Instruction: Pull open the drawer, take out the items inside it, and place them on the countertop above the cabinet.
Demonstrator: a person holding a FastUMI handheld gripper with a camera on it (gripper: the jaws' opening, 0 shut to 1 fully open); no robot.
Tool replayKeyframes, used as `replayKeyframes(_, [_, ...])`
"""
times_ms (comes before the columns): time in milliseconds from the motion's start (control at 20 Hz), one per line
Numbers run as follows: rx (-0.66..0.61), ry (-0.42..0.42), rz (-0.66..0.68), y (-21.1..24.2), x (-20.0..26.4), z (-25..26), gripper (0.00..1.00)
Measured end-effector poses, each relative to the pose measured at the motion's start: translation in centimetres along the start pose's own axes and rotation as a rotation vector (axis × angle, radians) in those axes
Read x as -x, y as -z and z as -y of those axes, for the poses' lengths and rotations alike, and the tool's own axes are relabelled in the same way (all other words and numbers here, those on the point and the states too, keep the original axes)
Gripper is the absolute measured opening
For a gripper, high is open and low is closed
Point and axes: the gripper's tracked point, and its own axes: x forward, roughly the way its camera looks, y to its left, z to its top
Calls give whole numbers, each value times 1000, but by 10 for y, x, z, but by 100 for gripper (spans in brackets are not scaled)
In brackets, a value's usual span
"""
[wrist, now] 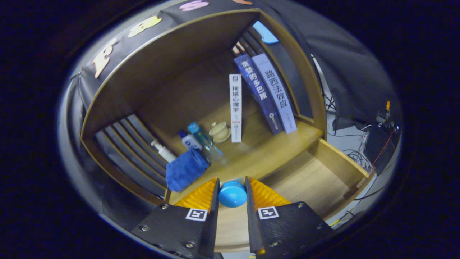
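Observation:
My gripper (232, 182) is shut on a round blue item (232, 194), which sits between both fingers with each pressing a side. I hold it just in front of the wooden countertop (266, 151), above the near part of the open drawer (312, 180). The drawer is pulled out, and the part of its pale wooden floor that I see to the right of my fingers is bare. A blue cloth (185, 169) lies on the countertop just ahead of my left finger.
On the countertop beyond the cloth stand a white pump bottle (163, 151), a small blue-and-white bottle (190, 141), a clear bottle with a blue cap (205, 141) and a cream lidded cup (219, 131). Three books (266, 95) stand behind. Cables (359, 158) lie on the floor right of the drawer.

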Motion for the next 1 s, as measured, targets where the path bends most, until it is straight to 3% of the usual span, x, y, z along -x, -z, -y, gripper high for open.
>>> replayKeyframes(150, [-42,2,33,-13,-17,-9,36])
replayKeyframes(650, [45,81,155,-33,-114,-34,36])
replayKeyframes(1000, [115,136,128,3,-137,-16,37])
